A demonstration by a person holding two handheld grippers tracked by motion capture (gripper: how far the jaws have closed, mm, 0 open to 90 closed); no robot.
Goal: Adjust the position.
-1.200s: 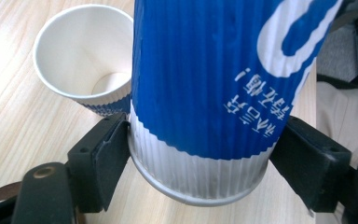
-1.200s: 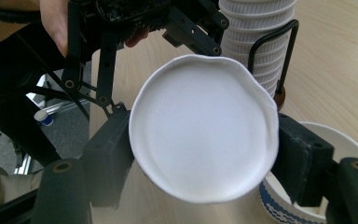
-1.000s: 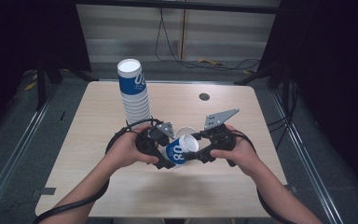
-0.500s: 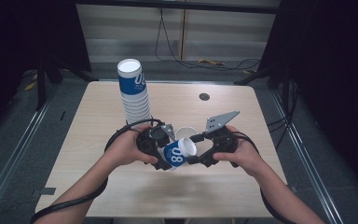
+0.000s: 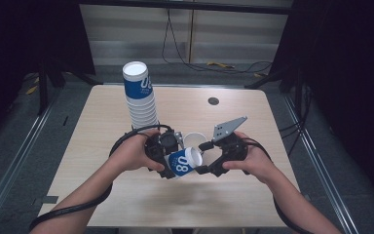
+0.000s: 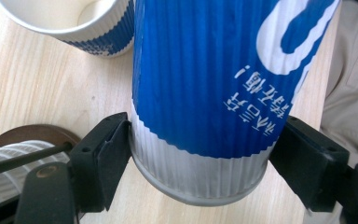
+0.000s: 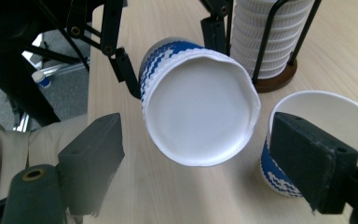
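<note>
The person is holding a blue-and-white paper cup on its side just above the bench, near the front edge, between the two hands. The left gripper is clamping the cup near its base, its fingers pressing on the white ribbed band from either side. The right gripper is facing the cup's open mouth, and its fingers have just been spreading; they are standing apart on either side of the rim, clear of it, gripping nothing. A second cup is standing upright on the bench just behind the held one. Farther back and to the left, a tall stack of cups is sitting in a wire holder on a round wooden base.
</note>
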